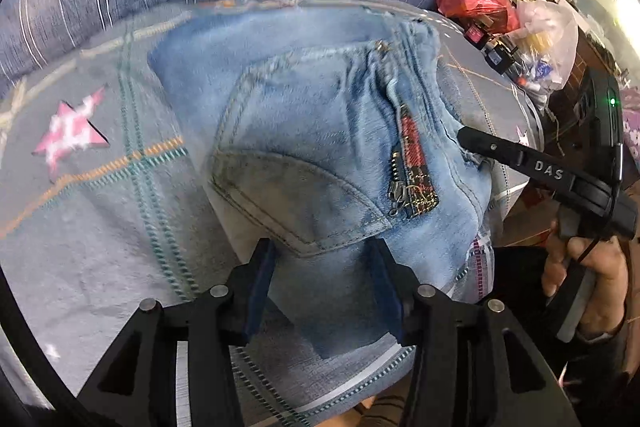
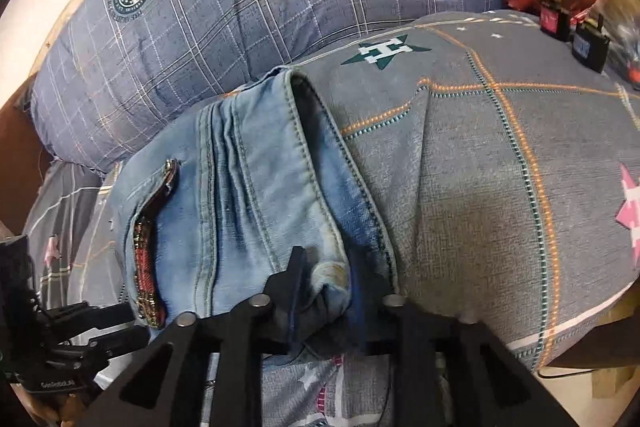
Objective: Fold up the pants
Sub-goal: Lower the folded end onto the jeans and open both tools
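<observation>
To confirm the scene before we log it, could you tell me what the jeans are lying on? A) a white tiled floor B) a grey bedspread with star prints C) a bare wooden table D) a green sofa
B: the jeans lie on a grey bedspread printed with stars and stitched lines.

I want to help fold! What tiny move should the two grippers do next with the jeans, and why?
Probably let go and smooth them flat. The jeans already lie doubled over on the bedsheet, but denim is bunched between the fingers of the left hand-held gripper and the right hand-held gripper.
</observation>
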The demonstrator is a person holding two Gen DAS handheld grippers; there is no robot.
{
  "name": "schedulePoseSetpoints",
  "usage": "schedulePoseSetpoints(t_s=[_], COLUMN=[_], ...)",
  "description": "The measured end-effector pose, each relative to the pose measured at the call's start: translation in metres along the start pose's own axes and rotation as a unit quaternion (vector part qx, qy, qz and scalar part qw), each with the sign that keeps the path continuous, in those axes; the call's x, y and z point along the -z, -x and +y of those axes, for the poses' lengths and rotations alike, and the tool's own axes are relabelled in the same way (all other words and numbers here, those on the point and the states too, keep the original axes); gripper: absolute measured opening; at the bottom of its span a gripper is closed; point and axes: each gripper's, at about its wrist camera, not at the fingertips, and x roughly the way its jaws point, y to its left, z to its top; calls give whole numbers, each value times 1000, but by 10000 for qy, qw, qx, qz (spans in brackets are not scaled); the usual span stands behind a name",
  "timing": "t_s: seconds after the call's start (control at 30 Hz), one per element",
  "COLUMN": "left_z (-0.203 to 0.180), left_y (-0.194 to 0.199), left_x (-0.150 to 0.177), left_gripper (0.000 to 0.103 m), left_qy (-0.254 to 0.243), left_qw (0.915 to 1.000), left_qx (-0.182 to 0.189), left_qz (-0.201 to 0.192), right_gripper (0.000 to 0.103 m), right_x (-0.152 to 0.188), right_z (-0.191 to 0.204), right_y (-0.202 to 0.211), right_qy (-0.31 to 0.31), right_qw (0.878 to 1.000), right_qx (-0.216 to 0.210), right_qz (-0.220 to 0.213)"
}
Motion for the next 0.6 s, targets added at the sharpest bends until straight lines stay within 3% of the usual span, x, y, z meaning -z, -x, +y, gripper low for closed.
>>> schedulePoseSetpoints(t_s=[0.03, 0.1, 0.2, 0.33, 0.5, 0.6], left_z=[-2, -4, -9, -17, -18, -18], left_y=[8, 25, 29, 9, -1, -3], left_x=[-1, -6, -14, -17, -13, -14], left_gripper=[51, 51, 51, 51, 52, 52], left_qy=[-81, -183, -325, -491, -471, -509], left_qw=[9998, 9989, 9970, 9944, 9937, 9937], left_qx=[-96, -188, -429, -831, -947, -934], left_qz=[-139, -390, -554, -429, -379, -355], right_gripper=[55, 72, 72, 72, 72, 72], right_x=[-1, -6, -20, -49, -74, -77], right_z=[-1, -5, 2, 28, 61, 72], right_y=[3, 17, 34, 34, 0, -15], right_qy=[-12, -119, -56, 285, 548, 719], right_qw=[10000, 9996, 9984, 9953, 9909, 9919], right_qx=[43, 80, -26, -520, -1133, -983], right_qz=[-37, -224, -561, -765, -485, -351])
